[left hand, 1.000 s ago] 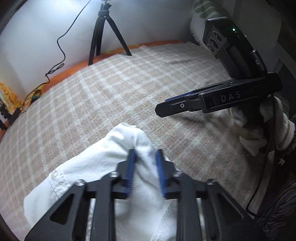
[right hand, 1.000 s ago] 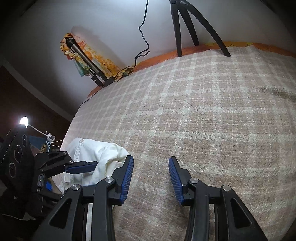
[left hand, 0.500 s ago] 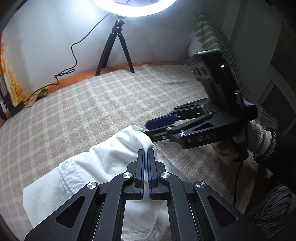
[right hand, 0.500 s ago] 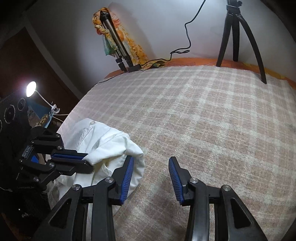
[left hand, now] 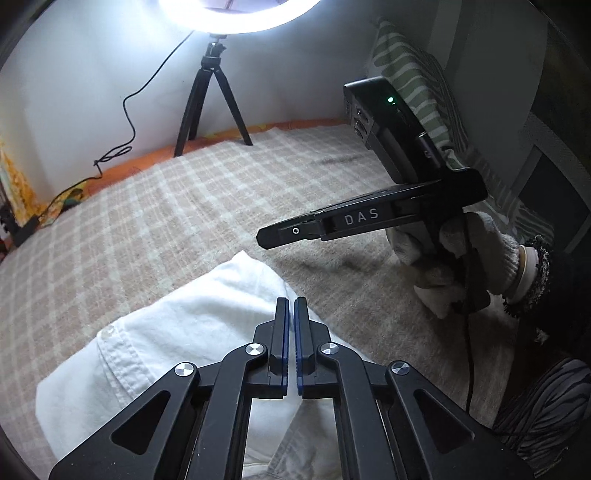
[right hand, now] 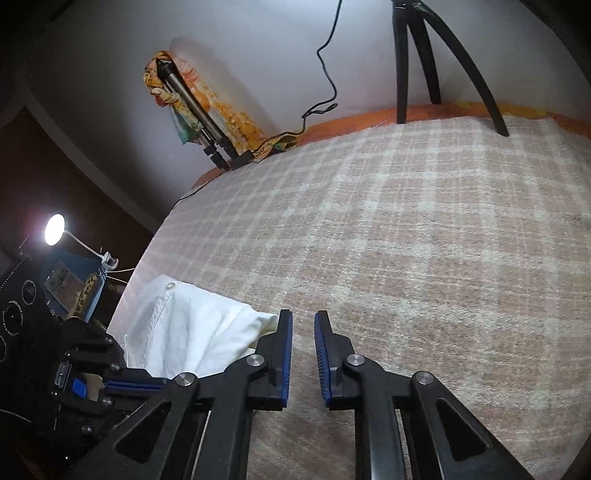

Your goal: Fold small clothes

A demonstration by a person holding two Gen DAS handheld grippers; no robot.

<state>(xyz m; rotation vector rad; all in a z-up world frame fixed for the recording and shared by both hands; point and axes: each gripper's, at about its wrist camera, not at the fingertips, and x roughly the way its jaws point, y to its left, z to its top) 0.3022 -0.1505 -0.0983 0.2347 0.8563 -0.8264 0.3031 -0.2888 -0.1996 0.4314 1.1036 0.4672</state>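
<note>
Since the earlier frame, our right hand-held gripper (right hand: 303,354) has narrowed and is closing on nothing. We see the white garment (left hand: 192,332) on the plaid bed cover (right hand: 406,240), just left of it. Our left hand-held gripper (left hand: 290,347) is closed above the garment; whether it pinches cloth is unclear.

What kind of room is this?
Probably a bedroom set up for filming. A checked blanket covers what looks like a bed, a striped pillow leans in the corner, and a ring light stands on a tripod.
</note>
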